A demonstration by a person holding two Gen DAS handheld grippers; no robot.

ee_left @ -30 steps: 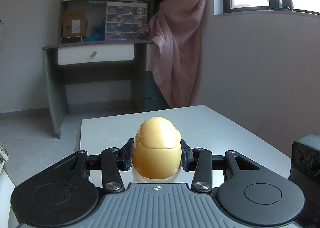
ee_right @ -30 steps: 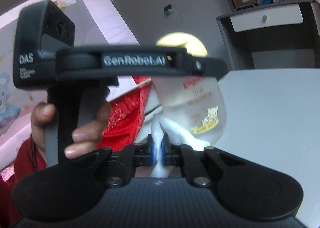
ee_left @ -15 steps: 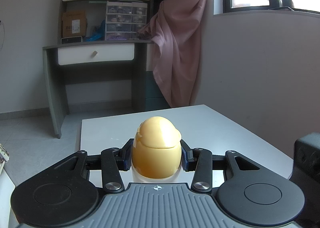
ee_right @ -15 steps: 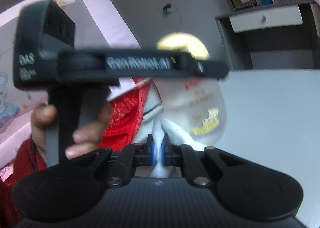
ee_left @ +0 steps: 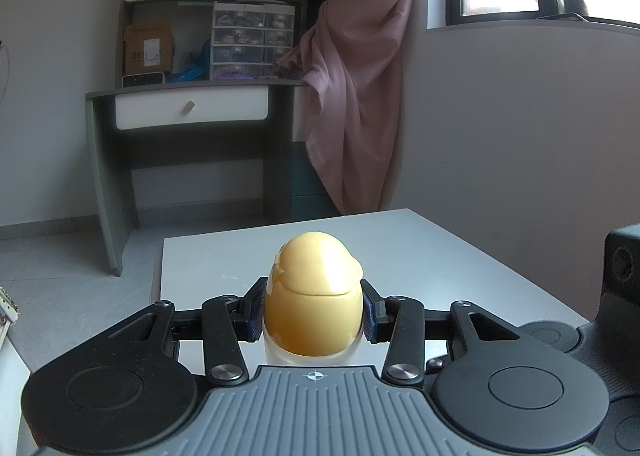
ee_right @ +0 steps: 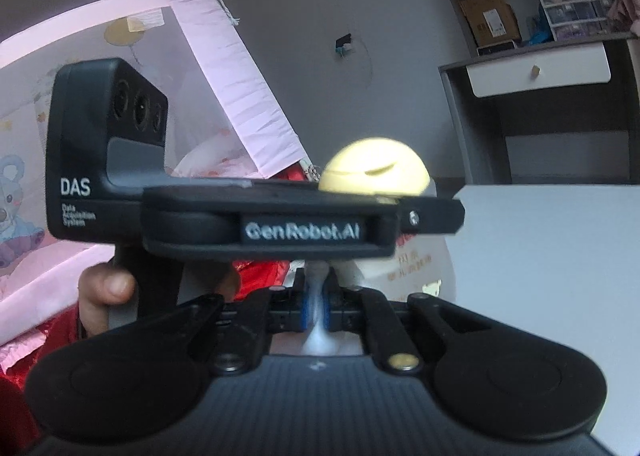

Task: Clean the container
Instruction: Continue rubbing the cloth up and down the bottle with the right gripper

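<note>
The left tool (ee_left: 313, 314) clamps the bottle's (ee_right: 416, 268) yellow cap (ee_left: 314, 308), steadying it above the table (ee_left: 420, 252) while the right tool (ee_right: 316, 308) pinches a white wipe (ee_right: 317, 332) beside it.

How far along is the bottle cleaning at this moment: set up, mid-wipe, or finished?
Done: the left gripper is shut on the baby bottle's yellow cap, holding the baby bottle upright over the white table. In hand: the right gripper pinches a white wipe right at the bottle's side, so likely mid-wipe. Left: the cap is still on; the inside looks untouched.
</note>
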